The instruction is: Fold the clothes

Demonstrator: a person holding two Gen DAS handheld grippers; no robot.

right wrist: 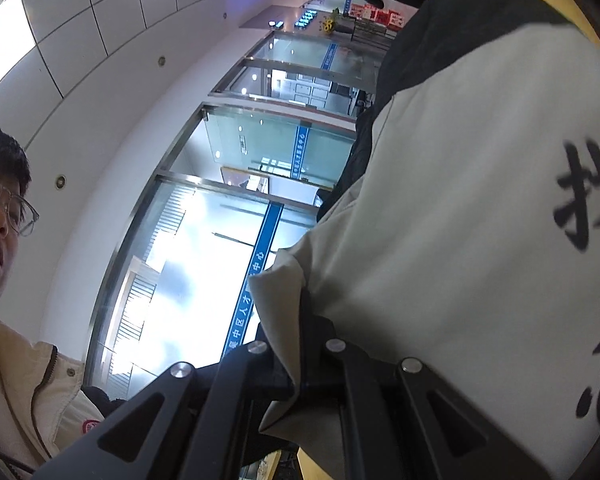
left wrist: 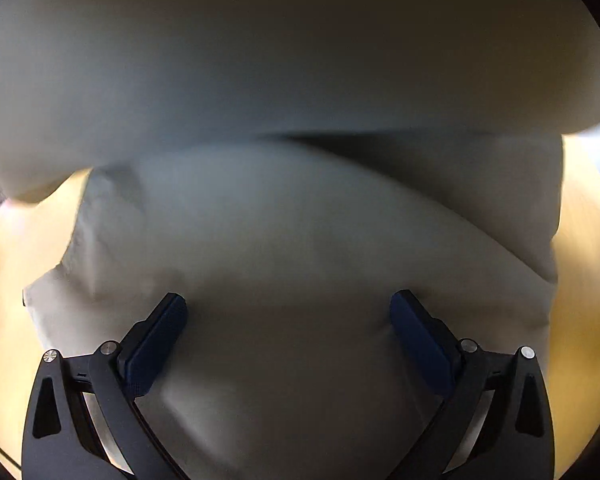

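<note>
The pale grey garment (left wrist: 300, 220) is the biggest thing you have: in the left wrist view it fills nearly the whole frame, a lifted flap blurring across the upper half and a flatter layer lying over the wooden table (left wrist: 588, 280), which shows only at the left and right edges. In the right wrist view the same garment (right wrist: 460, 200) takes the right half of the frame, with black printed characters (right wrist: 580, 200) near the right edge and a dark cloth (right wrist: 440, 32) at upper right.

Judge it as light, soft and limp. It will sag and billow rather than hold a line, so take it by a hem or corner where layers double up, not mid-panel, where a pinch would drag only the top layer.

Your right gripper (right wrist: 300, 376), at the lower middle of its view, is closed on a folded edge of the garment; cloth passes between its fingers.

Your left gripper (left wrist: 288, 320), low in its frame, stands wide apart over the cloth, holding nothing. Its blue pads (left wrist: 156, 348) rest just above the lower layer; whether they touch it is unclear.

Two onlookers appear at left and top of the right wrist view, away from the work.
</note>
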